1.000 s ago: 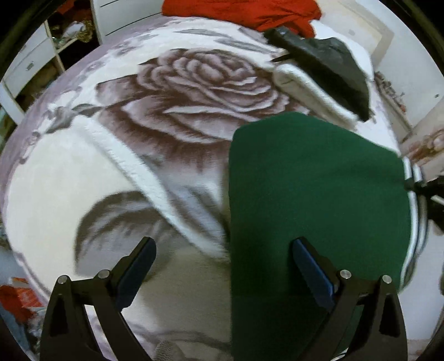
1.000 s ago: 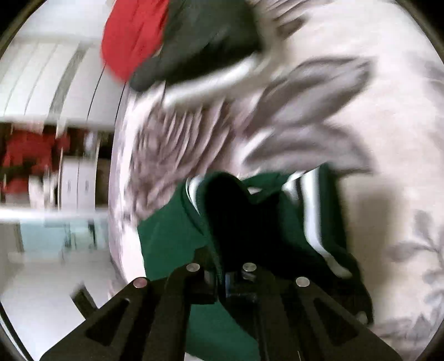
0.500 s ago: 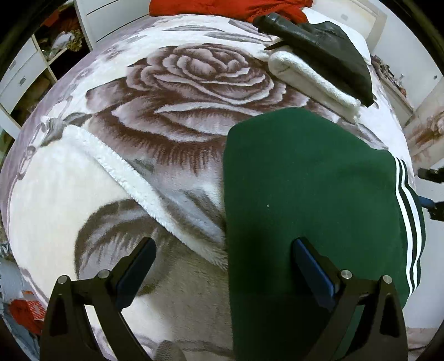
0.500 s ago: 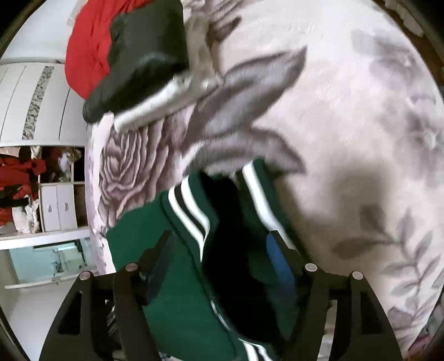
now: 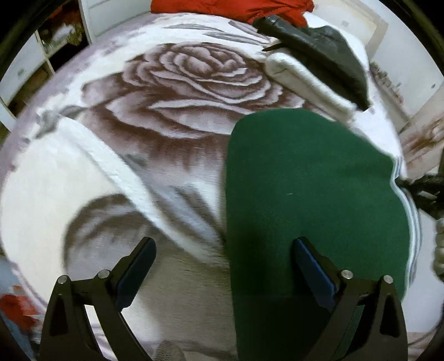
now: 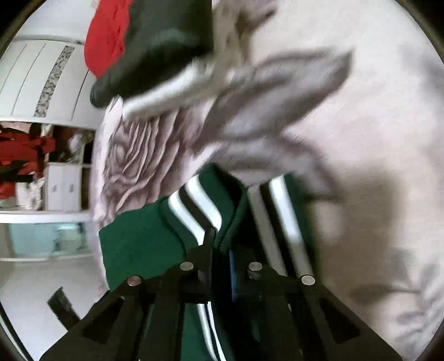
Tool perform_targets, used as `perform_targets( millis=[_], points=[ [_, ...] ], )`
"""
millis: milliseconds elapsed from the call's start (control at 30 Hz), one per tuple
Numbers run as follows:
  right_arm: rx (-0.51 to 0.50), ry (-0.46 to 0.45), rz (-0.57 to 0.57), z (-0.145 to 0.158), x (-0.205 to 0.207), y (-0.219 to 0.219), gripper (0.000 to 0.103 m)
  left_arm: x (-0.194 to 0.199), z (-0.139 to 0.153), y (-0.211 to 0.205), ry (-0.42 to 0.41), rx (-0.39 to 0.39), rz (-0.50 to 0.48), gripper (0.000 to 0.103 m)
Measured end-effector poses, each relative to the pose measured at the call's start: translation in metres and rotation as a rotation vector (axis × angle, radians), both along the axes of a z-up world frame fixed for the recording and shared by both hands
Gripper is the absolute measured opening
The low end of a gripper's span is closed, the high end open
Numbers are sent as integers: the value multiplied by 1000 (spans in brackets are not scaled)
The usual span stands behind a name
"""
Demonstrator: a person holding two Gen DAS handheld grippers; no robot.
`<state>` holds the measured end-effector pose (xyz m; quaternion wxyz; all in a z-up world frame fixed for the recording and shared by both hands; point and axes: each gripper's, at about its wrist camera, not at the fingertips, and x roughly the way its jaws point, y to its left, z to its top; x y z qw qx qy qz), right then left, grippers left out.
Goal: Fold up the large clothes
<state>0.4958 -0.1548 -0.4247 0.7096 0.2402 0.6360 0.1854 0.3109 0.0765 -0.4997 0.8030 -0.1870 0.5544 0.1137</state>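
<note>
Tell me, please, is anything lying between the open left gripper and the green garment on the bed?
Nothing visible does. The left gripper hangs open right above the green garment, one of its fingers over the cloth, the other over the rose blanket.

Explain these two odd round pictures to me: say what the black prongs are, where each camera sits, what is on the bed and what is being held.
There is no robot here: a person holds a two-finger tool in each hand, with a wide-angle camera on each that looks along its fingers. The left camera shows the left gripper open, hovering with one finger above the green garment and holding nothing. The right camera shows the right gripper: it has just been closing and now pinches the garment's striped edge. All this lies on a rose-patterned blanket. At the far end sit a dark garment on a white folded item, with red cloth behind.
</note>
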Motion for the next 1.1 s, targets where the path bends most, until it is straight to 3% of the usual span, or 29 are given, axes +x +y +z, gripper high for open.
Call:
perform_targets(
  millis=[67,167,267,333,400,533,567,600,633,667,700,800,867,900,967,1000,1067,1100],
  points=[
    [-63,-6,-58,-2,-1,-18,8,3,-3,-1,-2,-25,15,103],
    [-87,150,1,-44,5,-8,12,7,-5,-3,22,5,-1,103],
    [-48,183,30,-35,5,-3,32,1,-4,1,30,21,-6,103],
    [38,153,29,-16,-7,-13,56,-6,-4,3,43,12,1,103],
    [84,159,33,-5,-29,-26,65,-16,-1,2,47,3,4,103],
    [32,282,98,-20,-81,-39,66,-33,5,-5,57,-12,29,103],
    [49,280,100,-25,-94,-40,65,-38,6,-8,63,-20,40,103],
    [63,265,102,-27,-101,-39,56,-43,6,-10,68,-27,48,103],
    [44,237,97,-28,-109,-37,27,-46,6,-12,73,-29,52,103],
    [-5,234,89,-28,-116,-35,12,-49,5,-14,80,-31,56,103],
    [-18,238,81,-28,-119,-35,6,-53,3,-15,85,-37,57,103],
    [30,193,-62,-2,-126,-58,3,-56,-2,-15,101,-43,47,103],
    [-41,109,-116,17,-123,-79,3,-57,-2,-15,95,-56,47,103],
    [-73,115,-89,13,-119,-85,3,-56,-2,-15,103,-47,49,103],
    [-25,205,-70,-5,-121,-88,3,-56,0,-15,112,-25,40,103],
    [-2,217,-51,-6,-119,-85,6,-56,1,-15,110,-20,35,103],
    [2,197,3,4,-119,-76,24,-57,1,-13,108,-30,40,103],
    [-1,190,8,7,-118,-76,52,-58,1,-13,107,-38,44,103]
  ],
)
